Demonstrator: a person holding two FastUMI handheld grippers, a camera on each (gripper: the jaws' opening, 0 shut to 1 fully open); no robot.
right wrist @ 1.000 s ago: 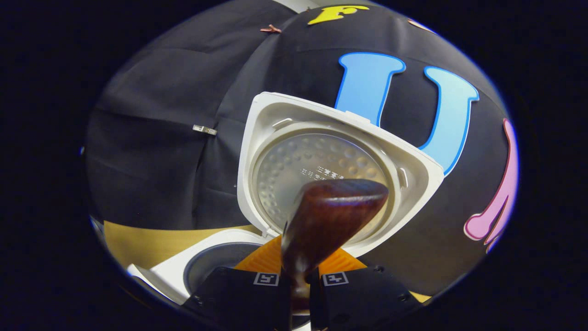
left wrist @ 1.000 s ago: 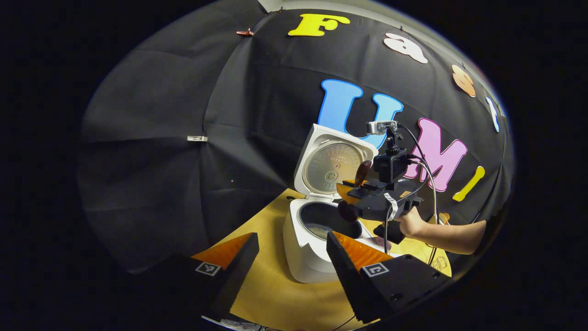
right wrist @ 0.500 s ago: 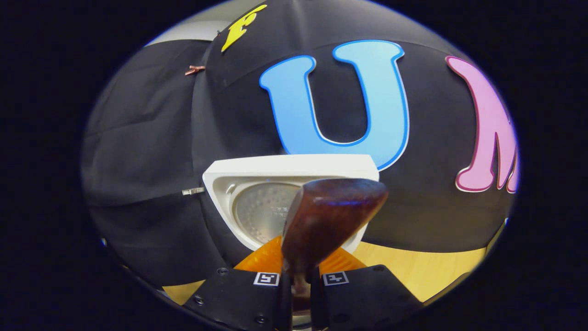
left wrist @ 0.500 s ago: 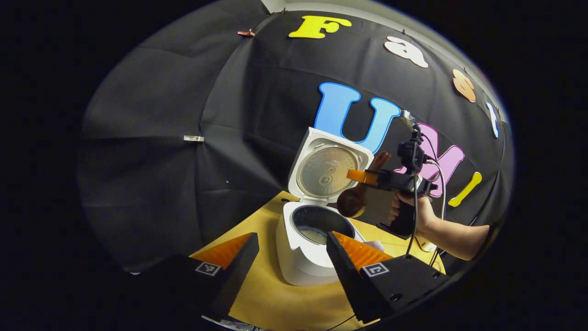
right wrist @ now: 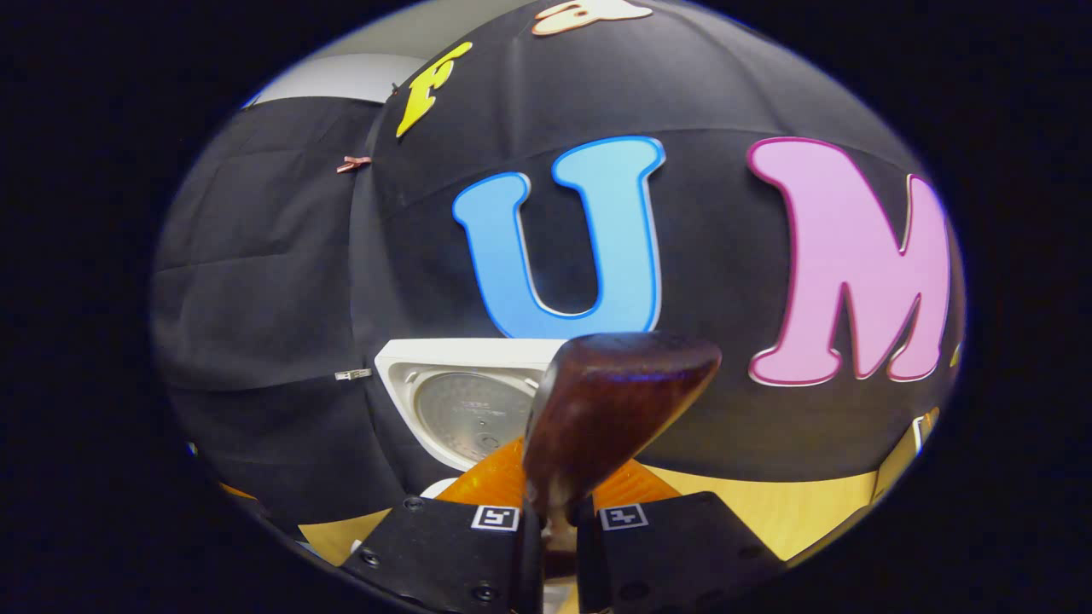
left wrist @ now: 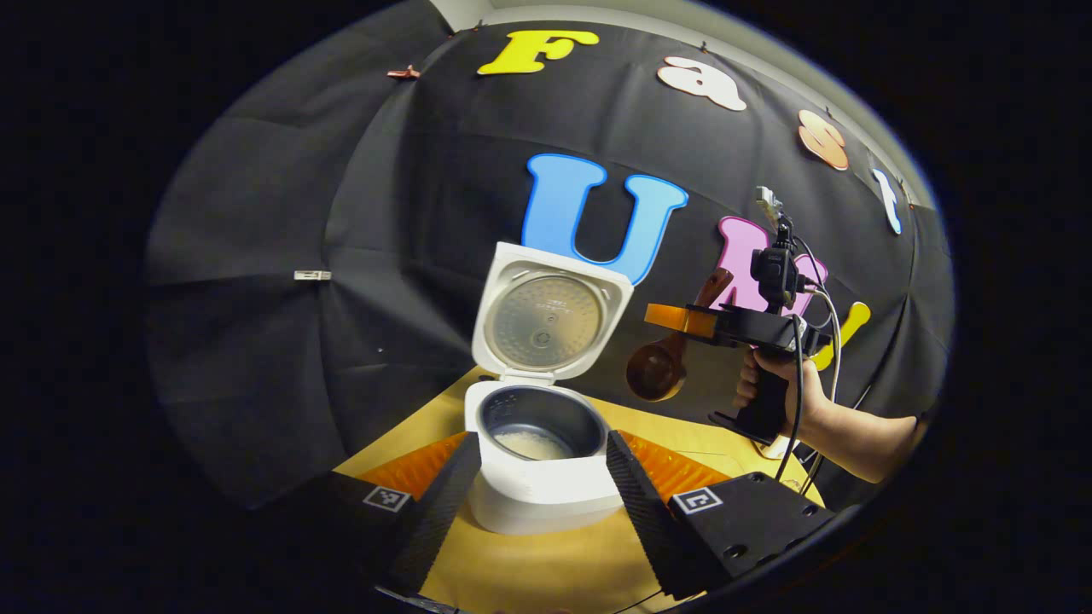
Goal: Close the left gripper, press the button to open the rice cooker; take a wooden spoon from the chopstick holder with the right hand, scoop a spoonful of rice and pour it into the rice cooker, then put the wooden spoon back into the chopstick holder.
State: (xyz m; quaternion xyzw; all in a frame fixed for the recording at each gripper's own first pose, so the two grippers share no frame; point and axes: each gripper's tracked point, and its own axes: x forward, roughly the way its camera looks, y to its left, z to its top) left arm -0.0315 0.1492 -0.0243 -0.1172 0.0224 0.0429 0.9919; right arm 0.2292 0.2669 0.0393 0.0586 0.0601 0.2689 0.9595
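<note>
The white rice cooker [left wrist: 529, 499] stands on the wooden table [left wrist: 546, 571] with its lid [left wrist: 546, 315] up and a little rice [left wrist: 533, 443] in the dark pot. My left gripper [left wrist: 542, 443] is open, its fingers wide apart on either side of the cooker's base in the left gripper view. To the cooker's right, in the air, a hand [left wrist: 772, 384] holds my right gripper [left wrist: 674, 317], shut on the wooden spoon [left wrist: 657, 371]. The spoon's bowl hangs low, and no rice shows in it. In the right gripper view the spoon [right wrist: 610, 401] rises from my right gripper [right wrist: 554, 512], with the lid [right wrist: 452, 401] behind it.
The black cloth wall stands close behind the cooker. A forearm [left wrist: 862, 439] and a cable [left wrist: 802, 401] reach in from the right over the table's far right corner. Bare tabletop [right wrist: 768, 512] lies to the right of the cooker.
My right gripper has carried the spoon up and to the right, away from the pot. The left gripper's view has swung so that the cooker sits between its fingers.
</note>
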